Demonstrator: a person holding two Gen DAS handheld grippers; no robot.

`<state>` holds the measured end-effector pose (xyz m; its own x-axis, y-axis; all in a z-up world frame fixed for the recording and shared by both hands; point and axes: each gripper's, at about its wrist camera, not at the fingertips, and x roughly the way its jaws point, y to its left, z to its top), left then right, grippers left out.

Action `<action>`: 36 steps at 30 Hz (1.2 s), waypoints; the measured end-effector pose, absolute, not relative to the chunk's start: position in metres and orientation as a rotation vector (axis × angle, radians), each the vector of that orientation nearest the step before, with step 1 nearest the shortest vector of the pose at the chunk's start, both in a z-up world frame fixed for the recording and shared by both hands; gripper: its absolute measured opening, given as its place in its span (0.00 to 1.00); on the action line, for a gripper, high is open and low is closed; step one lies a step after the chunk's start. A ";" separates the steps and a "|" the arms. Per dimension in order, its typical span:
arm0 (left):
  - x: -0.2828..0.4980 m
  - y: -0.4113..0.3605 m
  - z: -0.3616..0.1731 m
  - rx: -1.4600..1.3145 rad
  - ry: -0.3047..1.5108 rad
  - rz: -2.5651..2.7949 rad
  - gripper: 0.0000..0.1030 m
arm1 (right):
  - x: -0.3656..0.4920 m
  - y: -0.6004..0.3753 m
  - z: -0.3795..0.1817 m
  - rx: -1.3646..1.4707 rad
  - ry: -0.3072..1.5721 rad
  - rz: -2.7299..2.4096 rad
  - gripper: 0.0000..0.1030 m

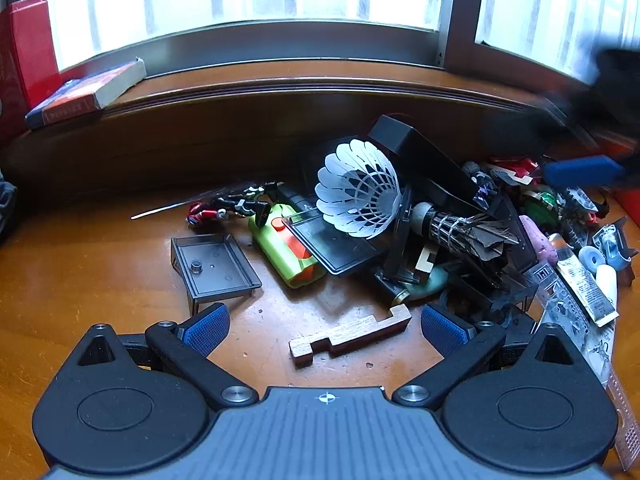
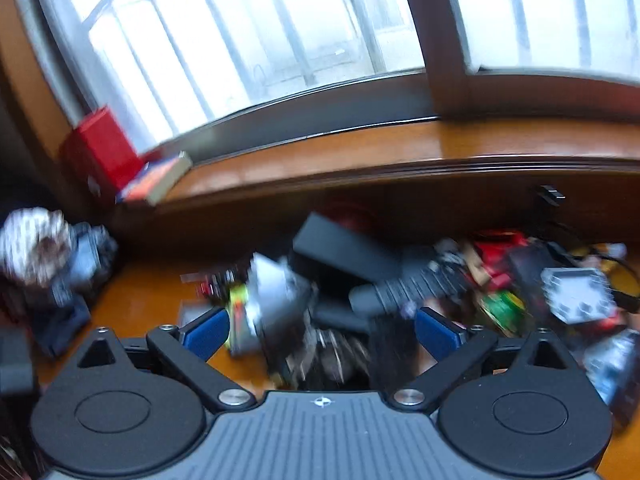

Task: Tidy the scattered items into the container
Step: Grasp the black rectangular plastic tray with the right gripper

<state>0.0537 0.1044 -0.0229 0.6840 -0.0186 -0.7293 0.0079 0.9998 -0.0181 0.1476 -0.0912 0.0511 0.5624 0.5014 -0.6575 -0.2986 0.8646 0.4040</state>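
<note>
Clutter fills the left wrist view, spread over a glossy orange-brown wooden worktop [image 1: 100, 280] below a bright window. The left claw [image 1: 325, 330] hovers low at the near edge, its blue-padded fingers spread wide and holding nothing. Between the fingers, flat on the wood, lies a pale notched wooden puzzle piece [image 1: 350, 335]. Beyond it sits a shallow grey plastic tray [image 1: 214, 266], open side up, and just right of that a lime-green and orange toy [image 1: 286, 246]. A white shuttlecock [image 1: 360, 188] rests on its side on a black lid, its feathered skirt facing the camera; a second, dark and frayed shuttlecock [image 1: 464, 228] lies to its right. A long black box [image 1: 420, 156] leans behind them. Farther right, small toys, a tube and a clear ruler [image 1: 576, 312] are heaped together. A paperback book [image 1: 90, 94] lies on the windowsill at left.

Motion blur softens the right wrist view. The right claw [image 2: 322, 336] is also spread wide and empty, held above the same heap; the long black box [image 2: 340, 252] and red toys [image 2: 498, 252] are recognisable, the rest too smeared to name. A red box [image 2: 100, 152] stands on the sill.
</note>
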 end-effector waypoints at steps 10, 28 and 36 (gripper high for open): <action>0.055 0.106 -0.023 -0.001 0.799 0.009 1.00 | 0.246 -0.064 0.026 0.275 1.024 0.389 1.00; 0.056 0.110 -0.024 -0.025 0.806 0.027 1.00 | 0.276 -0.065 -0.021 0.360 1.184 0.442 0.96; 0.053 0.104 -0.015 -0.001 0.776 0.009 1.00 | 0.248 -0.083 -0.006 0.416 1.083 0.486 0.95</action>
